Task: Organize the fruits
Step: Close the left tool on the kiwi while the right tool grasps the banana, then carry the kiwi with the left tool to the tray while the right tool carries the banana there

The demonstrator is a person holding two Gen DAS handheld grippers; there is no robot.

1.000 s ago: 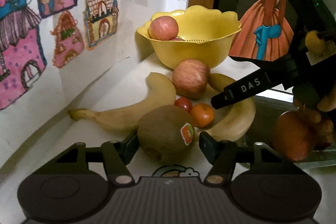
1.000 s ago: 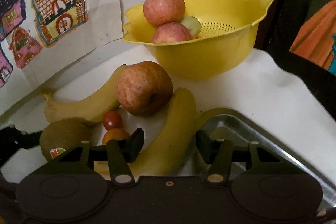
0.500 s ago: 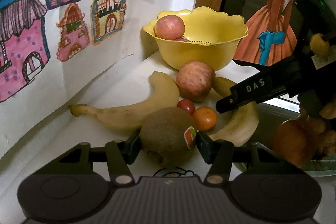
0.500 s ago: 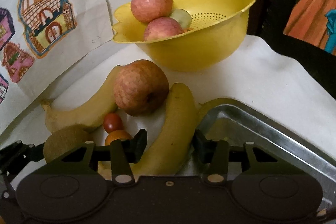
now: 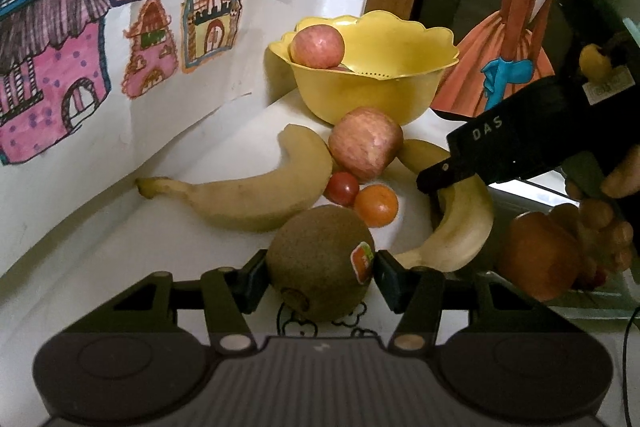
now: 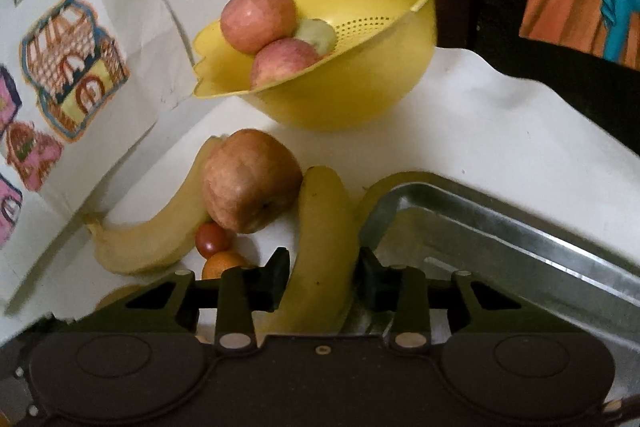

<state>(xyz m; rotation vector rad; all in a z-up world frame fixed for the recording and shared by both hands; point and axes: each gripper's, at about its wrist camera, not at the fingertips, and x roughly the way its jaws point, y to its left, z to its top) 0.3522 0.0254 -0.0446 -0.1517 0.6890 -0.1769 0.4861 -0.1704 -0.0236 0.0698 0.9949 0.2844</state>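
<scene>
Our left claw (image 5: 320, 273) pinched the kiwi (image 5: 318, 265) on the bench (image 5: 120, 247). Our right claw (image 6: 322, 281) pinched a banana (image 6: 320, 247) beside the tray (image 6: 520, 243).

- Left gripper (image 5: 320, 273): black housing, ribbed grey centre panel, two round recesses.
- Fingers (image 5: 249, 279): black, angular, each with a pale round pivot pin.
- Right gripper (image 6: 322, 277): same black build, small centre screw; side lettering "DAS" in the left view.
</scene>
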